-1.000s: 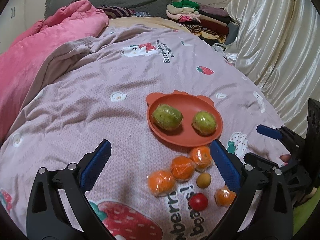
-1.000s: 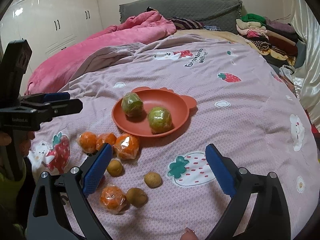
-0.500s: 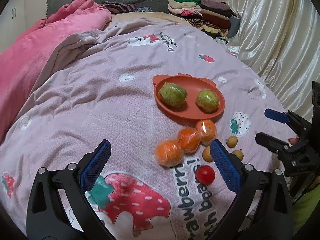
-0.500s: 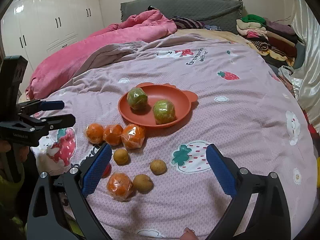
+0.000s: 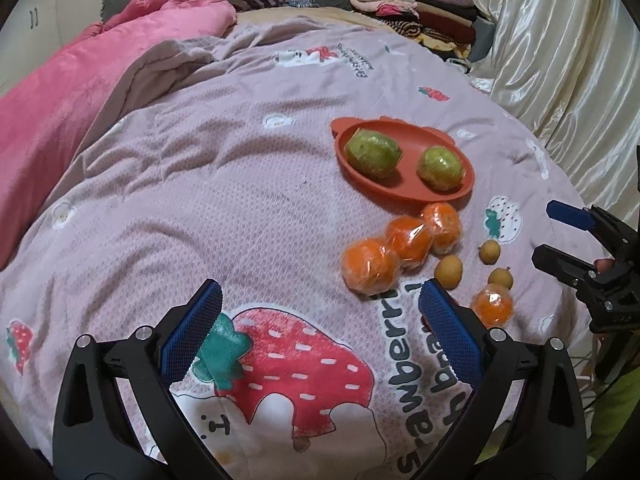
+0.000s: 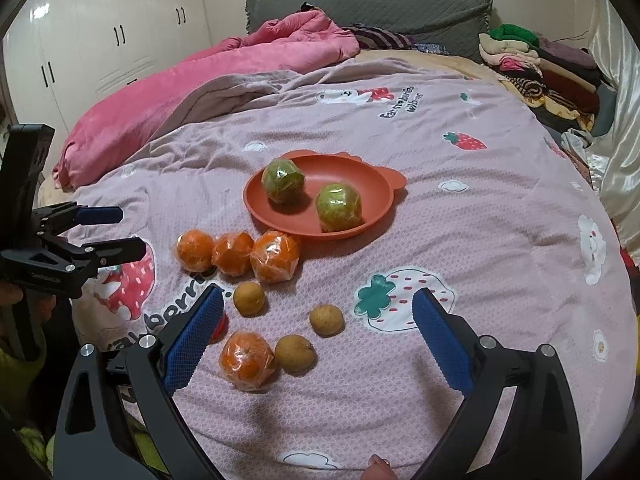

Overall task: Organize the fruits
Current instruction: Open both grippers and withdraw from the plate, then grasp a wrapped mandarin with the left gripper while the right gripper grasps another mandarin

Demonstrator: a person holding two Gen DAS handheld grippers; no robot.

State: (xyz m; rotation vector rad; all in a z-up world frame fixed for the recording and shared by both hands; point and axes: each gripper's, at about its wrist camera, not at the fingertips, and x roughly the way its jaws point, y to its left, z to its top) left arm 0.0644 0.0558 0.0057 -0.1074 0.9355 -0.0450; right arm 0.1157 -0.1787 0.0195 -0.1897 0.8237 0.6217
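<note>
An orange-red plate [image 6: 372,216] [image 5: 404,194] on the bedspread holds two wrapped green fruits [image 6: 283,181] [image 6: 339,207]. In front of it lie three wrapped oranges in a row [image 6: 236,254] [image 5: 404,240], a fourth orange [image 6: 246,360] [image 5: 492,306], three small brown fruits [image 6: 327,320] [image 5: 449,272] and a red fruit [image 6: 219,326] half hidden behind my right gripper's left finger. My right gripper [image 6: 316,336] is open above the near fruits, empty. My left gripper [image 5: 320,328] is open and empty over the strawberry print [image 5: 288,356], left of the oranges.
A pink duvet [image 6: 208,80] is bunched at the back left. Folded clothes [image 6: 532,64] are stacked by the grey headboard [image 6: 380,8]. A shiny cream curtain [image 5: 560,60] hangs along the bed's right side. White wardrobes [image 6: 100,44] stand left.
Both grippers have drawn back toward the bed's near edge; the plate and fruits sit farther from the fingers. Nothing was taken hold of, and the fruits have not moved.
</note>
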